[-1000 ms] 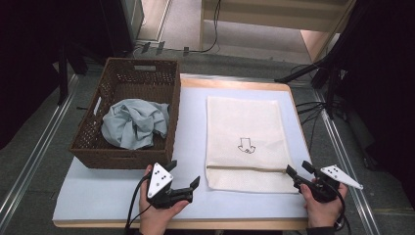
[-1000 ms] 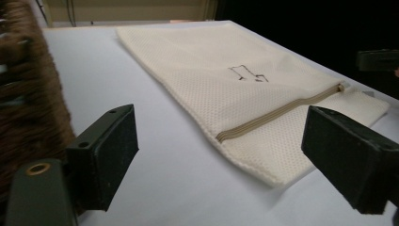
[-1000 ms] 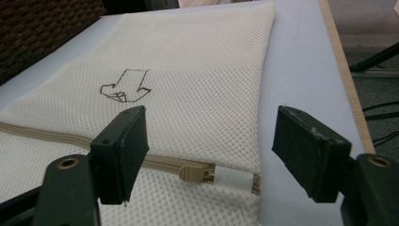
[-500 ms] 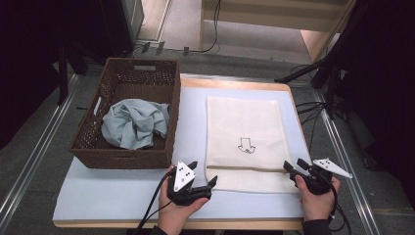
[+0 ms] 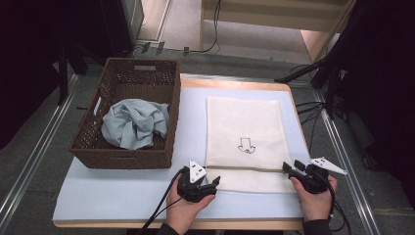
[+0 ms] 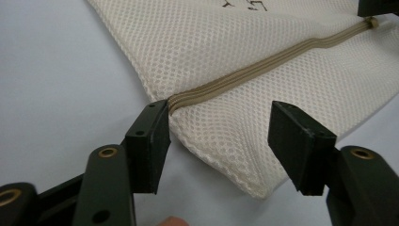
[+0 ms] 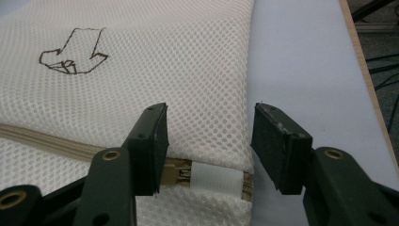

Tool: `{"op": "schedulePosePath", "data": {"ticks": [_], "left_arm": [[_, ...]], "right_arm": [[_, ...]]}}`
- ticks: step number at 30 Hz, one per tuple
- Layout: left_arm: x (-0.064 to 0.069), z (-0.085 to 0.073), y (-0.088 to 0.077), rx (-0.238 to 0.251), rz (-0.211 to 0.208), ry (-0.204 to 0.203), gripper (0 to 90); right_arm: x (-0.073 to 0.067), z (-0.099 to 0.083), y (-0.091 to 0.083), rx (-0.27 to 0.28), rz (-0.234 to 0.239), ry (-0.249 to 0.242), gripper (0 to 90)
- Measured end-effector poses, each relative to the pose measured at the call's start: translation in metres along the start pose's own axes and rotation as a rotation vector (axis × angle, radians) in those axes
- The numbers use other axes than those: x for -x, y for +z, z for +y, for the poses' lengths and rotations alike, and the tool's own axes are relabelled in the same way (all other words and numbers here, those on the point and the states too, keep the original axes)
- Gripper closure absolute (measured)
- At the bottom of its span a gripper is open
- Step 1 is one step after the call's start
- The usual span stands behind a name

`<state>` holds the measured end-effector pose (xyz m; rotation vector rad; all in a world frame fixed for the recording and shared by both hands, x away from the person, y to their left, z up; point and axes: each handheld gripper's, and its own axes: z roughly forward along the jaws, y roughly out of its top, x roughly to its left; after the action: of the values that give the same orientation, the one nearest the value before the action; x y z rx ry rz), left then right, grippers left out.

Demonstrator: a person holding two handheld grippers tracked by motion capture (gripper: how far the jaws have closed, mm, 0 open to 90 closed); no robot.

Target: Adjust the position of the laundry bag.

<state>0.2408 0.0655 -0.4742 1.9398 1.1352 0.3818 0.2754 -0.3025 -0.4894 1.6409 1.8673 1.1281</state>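
Left hand-held gripper moved to mesh bag corner, jaws closing, unpinched.

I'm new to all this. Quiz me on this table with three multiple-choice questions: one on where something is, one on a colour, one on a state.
1. Where is the crumpled cloth?
A. on the mesh bag
B. in the basket
C. on the floor

2. What colour is the bag's zipper?
A. tan
B. red
C. black

3. How do the left tool's jaws stand at the bag's corner?
A. clamped on the basket
B. apart, either side of the corner
C. holding the cloth

Answers:
1. B: the cloth lies inside the basket.
2. A: a tan strip crosses the mesh bag.
3. B: the left tool shows gaps between both pads and the mesh.
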Motion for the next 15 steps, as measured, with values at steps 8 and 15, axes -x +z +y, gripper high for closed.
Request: {"op": "schedulePosePath", "data": {"ticks": [8,15], "left_arm": [[0.0016,0.0015,0.0066,-0.061,0.024,0.008,51.8],[0.0019,0.0024,0.0081,-0.077,0.035,0.018,61.0]], "right_arm": [[0.0004,0.0007,0.0028,-0.029,-0.002,0.01,51.7],[0.0014,0.001,0.0045,-0.038,-0.014,0.015,58.9]]}}
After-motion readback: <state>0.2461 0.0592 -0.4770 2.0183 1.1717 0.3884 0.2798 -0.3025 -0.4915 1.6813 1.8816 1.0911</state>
